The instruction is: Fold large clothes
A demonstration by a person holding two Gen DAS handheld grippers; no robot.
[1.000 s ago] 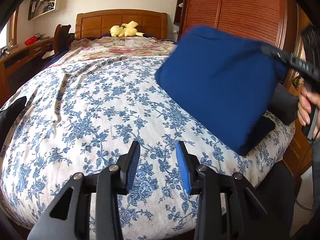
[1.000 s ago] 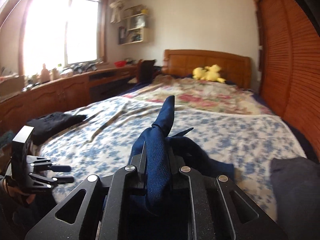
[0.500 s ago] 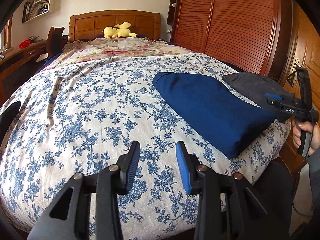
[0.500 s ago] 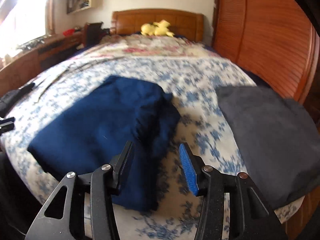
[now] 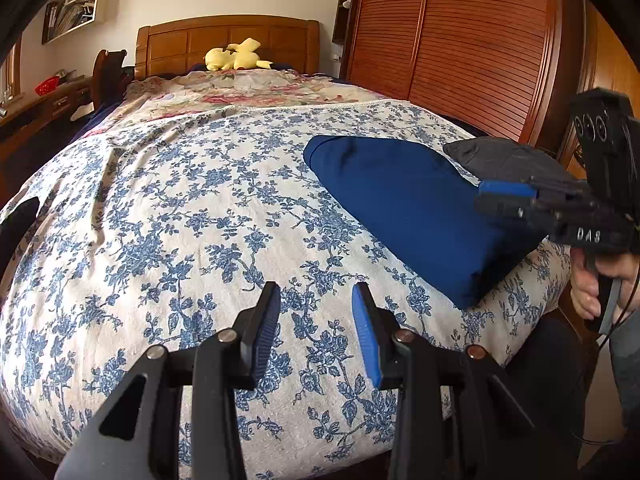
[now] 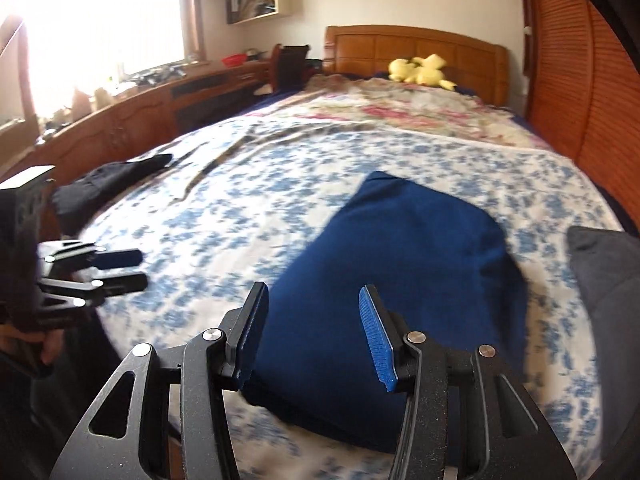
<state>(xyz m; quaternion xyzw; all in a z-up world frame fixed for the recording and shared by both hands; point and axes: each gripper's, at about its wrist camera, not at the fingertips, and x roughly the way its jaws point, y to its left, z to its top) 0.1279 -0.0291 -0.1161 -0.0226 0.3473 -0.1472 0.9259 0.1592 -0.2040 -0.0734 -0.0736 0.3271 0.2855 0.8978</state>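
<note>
A folded dark blue garment [image 5: 416, 208] lies flat on the right side of the bed; it also shows in the right wrist view [image 6: 396, 272]. My left gripper [image 5: 314, 328] is open and empty over the floral bedspread near the foot of the bed, left of the garment. My right gripper [image 6: 310, 332] is open and empty, hovering over the garment's near edge. It shows from the side in the left wrist view [image 5: 508, 196]. The left gripper shows at the left of the right wrist view [image 6: 120, 270].
A folded dark grey garment [image 5: 508, 160] lies right of the blue one by the bed edge. A black garment [image 6: 108, 180] lies at the bed's left edge. The bedspread [image 5: 180, 220] covers the bed. A yellow plush [image 5: 236, 54] sits by the headboard. Wardrobe doors [image 5: 460, 40] stand right.
The right gripper held the blue garment in the air, laid it on the bed, opened and let go. It has since drawn back a little. The left gripper stayed open.
</note>
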